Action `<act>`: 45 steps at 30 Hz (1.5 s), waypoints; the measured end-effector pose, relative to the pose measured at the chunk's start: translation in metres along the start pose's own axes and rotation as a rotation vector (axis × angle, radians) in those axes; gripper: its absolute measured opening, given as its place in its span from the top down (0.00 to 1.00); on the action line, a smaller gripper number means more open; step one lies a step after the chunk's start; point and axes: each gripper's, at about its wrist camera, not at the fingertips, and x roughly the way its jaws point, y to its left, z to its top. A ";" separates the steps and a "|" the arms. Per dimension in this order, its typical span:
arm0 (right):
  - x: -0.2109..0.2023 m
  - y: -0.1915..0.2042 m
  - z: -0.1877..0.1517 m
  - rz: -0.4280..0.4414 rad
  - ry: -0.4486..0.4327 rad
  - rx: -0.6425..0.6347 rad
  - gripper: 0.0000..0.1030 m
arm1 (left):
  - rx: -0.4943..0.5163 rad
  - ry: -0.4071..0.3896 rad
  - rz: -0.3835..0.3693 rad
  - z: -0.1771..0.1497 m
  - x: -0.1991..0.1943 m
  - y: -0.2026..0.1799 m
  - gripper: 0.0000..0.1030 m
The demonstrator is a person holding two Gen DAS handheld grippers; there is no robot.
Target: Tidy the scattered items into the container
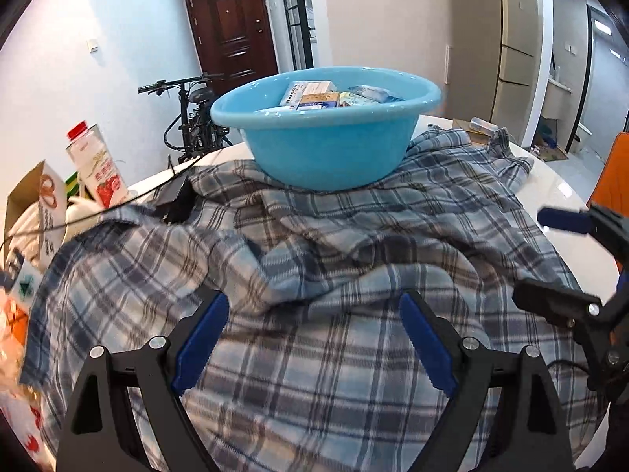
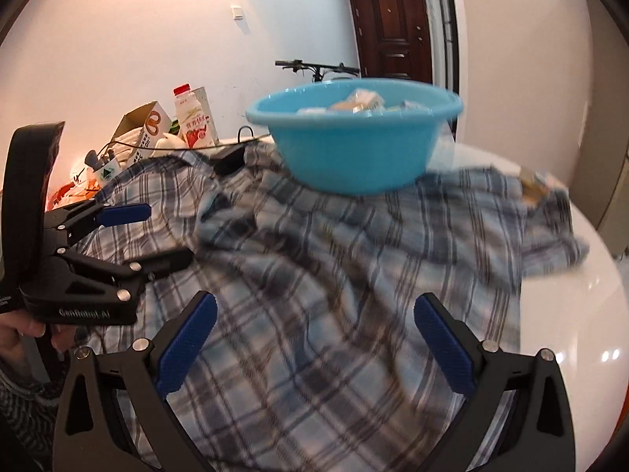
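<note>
A light blue plastic basin (image 1: 326, 133) stands on a blue plaid shirt (image 1: 314, 259) spread over a white table; it also shows in the right wrist view (image 2: 354, 137). Several small boxes and packets (image 1: 314, 94) lie inside it. My left gripper (image 1: 314, 314) is open and empty above the shirt, in front of the basin. My right gripper (image 2: 314, 314) is open and empty above the shirt too. The right gripper shows at the right edge of the left wrist view (image 1: 566, 259), and the left gripper at the left of the right wrist view (image 2: 157, 232), also open.
A milk carton with a red cap (image 1: 96, 165), an open cardboard box (image 1: 35, 200) and bags crowd the table's left side. A black adapter with cable (image 1: 179, 196) lies on the shirt. Small items (image 1: 481, 128) lie at the far right. Bare white table (image 2: 570, 314) lies right.
</note>
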 end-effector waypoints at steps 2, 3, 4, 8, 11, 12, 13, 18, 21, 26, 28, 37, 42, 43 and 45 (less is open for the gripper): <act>-0.004 0.000 -0.009 -0.010 0.002 0.007 0.03 | -0.020 -0.014 0.010 -0.012 -0.006 0.000 0.12; -0.006 0.000 -0.012 -0.017 -0.002 0.011 0.03 | -0.020 -0.016 0.016 -0.017 -0.008 -0.001 0.12; -0.007 0.000 -0.015 -0.020 -0.004 0.015 0.03 | -0.011 -0.014 0.022 -0.023 -0.009 -0.003 0.12; -0.012 0.001 -0.021 -0.016 -0.016 0.042 0.03 | 0.013 -0.012 0.027 -0.039 -0.010 -0.012 0.12; -0.012 0.005 -0.025 -0.024 -0.014 0.034 0.03 | 0.003 -0.001 0.020 -0.048 -0.008 -0.014 0.12; -0.013 0.007 -0.027 -0.033 -0.017 0.029 0.03 | -0.002 0.003 0.017 -0.050 -0.007 -0.014 0.12; -0.014 0.008 -0.029 -0.048 -0.033 0.032 0.03 | -0.011 0.003 0.020 -0.053 -0.007 -0.012 0.12; -0.017 0.015 -0.036 -0.078 -0.087 0.008 0.03 | -0.085 -0.033 0.064 -0.063 -0.010 0.001 0.12; -0.021 0.020 -0.039 -0.099 -0.133 0.007 0.03 | -0.067 -0.055 0.116 -0.066 -0.014 -0.002 0.12; -0.021 0.027 -0.044 -0.086 -0.158 0.003 0.03 | -0.075 -0.098 0.129 -0.072 -0.021 -0.006 0.12; -0.022 0.031 -0.047 -0.099 -0.170 -0.011 0.03 | -0.074 -0.107 0.146 -0.073 -0.023 -0.008 0.12; -0.029 0.037 -0.051 -0.122 -0.232 -0.019 0.03 | -0.130 -0.191 0.109 -0.073 -0.034 -0.013 0.12; -0.036 0.039 -0.053 -0.141 -0.277 -0.021 0.03 | -0.157 -0.227 0.102 -0.076 -0.037 -0.014 0.12; -0.037 0.039 -0.053 -0.145 -0.281 -0.023 0.03 | -0.159 -0.238 0.105 -0.076 -0.039 -0.014 0.12; -0.038 0.041 -0.053 -0.153 -0.289 -0.031 0.03 | -0.164 -0.266 0.101 -0.077 -0.044 -0.014 0.12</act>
